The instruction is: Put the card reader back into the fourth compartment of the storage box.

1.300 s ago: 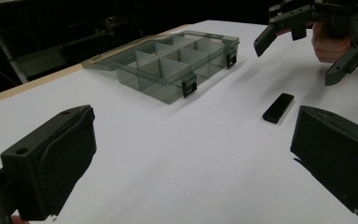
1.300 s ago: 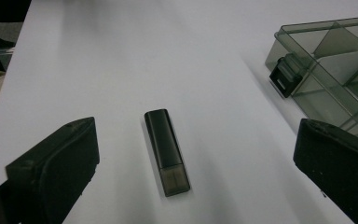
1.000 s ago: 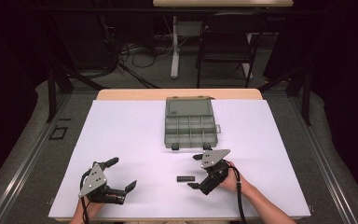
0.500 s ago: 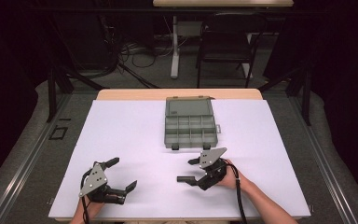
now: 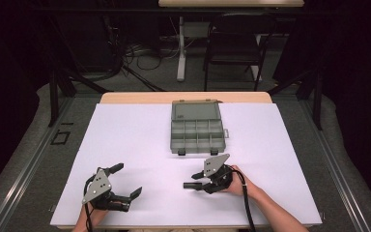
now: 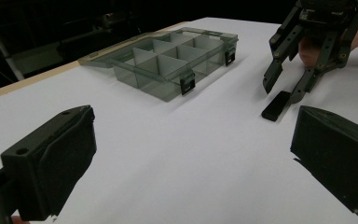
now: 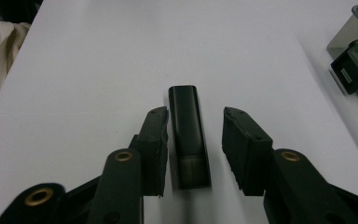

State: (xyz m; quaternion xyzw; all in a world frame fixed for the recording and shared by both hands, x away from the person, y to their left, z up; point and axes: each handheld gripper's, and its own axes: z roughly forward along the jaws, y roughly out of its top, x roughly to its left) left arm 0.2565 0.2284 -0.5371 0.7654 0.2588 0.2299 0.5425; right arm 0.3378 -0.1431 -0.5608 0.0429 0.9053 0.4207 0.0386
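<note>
While its jaws stand apart on either side of a small black block, the right gripper is low over the white worktop; one jaw is just beside the block's left face, the other a little off its right face, and whether either touches cannot be told. The block lies flat, its far end poking out past the jaw tips, with bare white sheet ahead of it and to both sides. Seen from the high view, this gripper is held by a hand near the front middle of the worktop, and the block points toward the left gripper. That gripper's jaws are wide apart around nothing, near the front left corner, well apart from the block. One clear compartment box sits further back at the middle, lid open and laid flat behind it, two black latches on its front wall; it is near the right gripper but not touching it. Wide bare sheet lies left and right of the box, out to the worktop's edges. Count: two grippers, one block, one box.
</note>
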